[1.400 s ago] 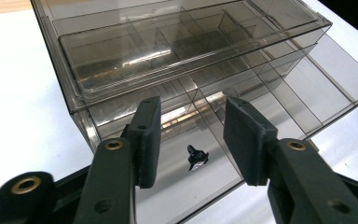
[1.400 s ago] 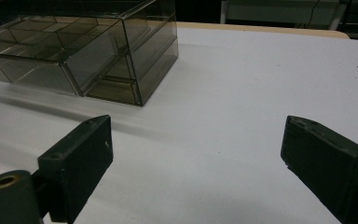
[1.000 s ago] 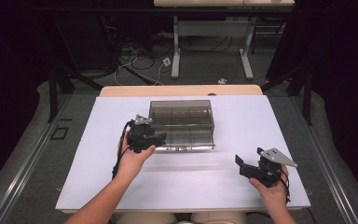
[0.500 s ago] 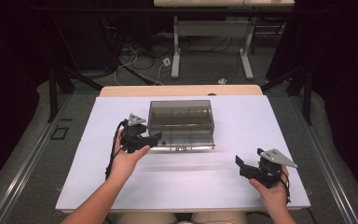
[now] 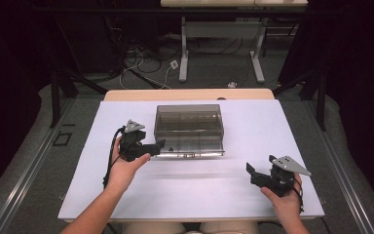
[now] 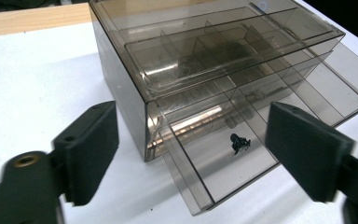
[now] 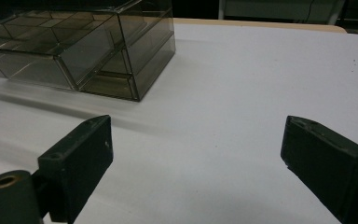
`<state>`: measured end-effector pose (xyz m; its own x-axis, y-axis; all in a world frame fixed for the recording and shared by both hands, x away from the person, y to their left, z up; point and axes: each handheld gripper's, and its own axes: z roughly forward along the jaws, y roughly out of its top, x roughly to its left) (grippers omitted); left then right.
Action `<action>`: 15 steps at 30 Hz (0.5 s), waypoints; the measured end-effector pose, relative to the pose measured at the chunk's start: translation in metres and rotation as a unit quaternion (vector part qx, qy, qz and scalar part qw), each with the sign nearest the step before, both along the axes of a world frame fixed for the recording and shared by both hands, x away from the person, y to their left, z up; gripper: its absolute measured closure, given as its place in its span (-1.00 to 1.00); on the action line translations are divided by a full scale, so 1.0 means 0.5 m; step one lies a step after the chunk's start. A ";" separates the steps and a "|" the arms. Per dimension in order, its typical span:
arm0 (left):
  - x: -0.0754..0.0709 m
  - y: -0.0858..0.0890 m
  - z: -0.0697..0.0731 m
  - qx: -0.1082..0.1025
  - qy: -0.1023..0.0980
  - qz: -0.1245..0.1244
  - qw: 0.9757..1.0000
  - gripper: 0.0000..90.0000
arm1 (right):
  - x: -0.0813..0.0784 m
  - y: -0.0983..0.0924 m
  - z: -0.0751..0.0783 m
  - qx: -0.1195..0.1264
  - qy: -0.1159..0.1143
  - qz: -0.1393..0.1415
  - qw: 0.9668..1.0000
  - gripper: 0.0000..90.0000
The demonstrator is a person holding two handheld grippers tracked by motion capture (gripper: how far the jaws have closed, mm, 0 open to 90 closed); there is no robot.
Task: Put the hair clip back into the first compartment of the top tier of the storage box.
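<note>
High view: a smoky transparent drawer box (image 5: 189, 126) stands near the far edge of the white worktop (image 5: 253, 195), its lowest drawer (image 5: 191, 153) pulled out toward the near edge. The left gripper (image 5: 158, 145) sits at the drawer's left front corner; the right gripper (image 5: 250, 173) hovers near the near right corner, well apart. Left gripper view: the jaws, just opening, stand wide, pressing nothing; a small black part (image 6: 239, 142) lies in the drawer. Right gripper view: jaws wide over bare worktop.
</note>
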<state>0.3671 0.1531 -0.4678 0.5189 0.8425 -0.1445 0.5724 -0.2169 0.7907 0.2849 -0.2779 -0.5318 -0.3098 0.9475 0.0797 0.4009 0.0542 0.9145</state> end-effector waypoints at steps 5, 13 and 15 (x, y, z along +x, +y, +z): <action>-0.007 0.007 0.003 -0.010 0.001 -0.005 1.000 -0.70 | 0.003 0.000 -0.002 -0.002 -0.004 0.002 1.000 -0.80; -0.020 0.018 0.008 -0.013 -0.007 -0.014 1.000 -0.99 | 0.000 -0.001 0.000 -0.004 0.001 0.000 1.000 -0.80; -0.024 0.023 0.009 -0.012 -0.011 -0.015 1.000 -0.99 | 0.000 0.002 -0.001 0.002 -0.002 0.001 1.000 -0.80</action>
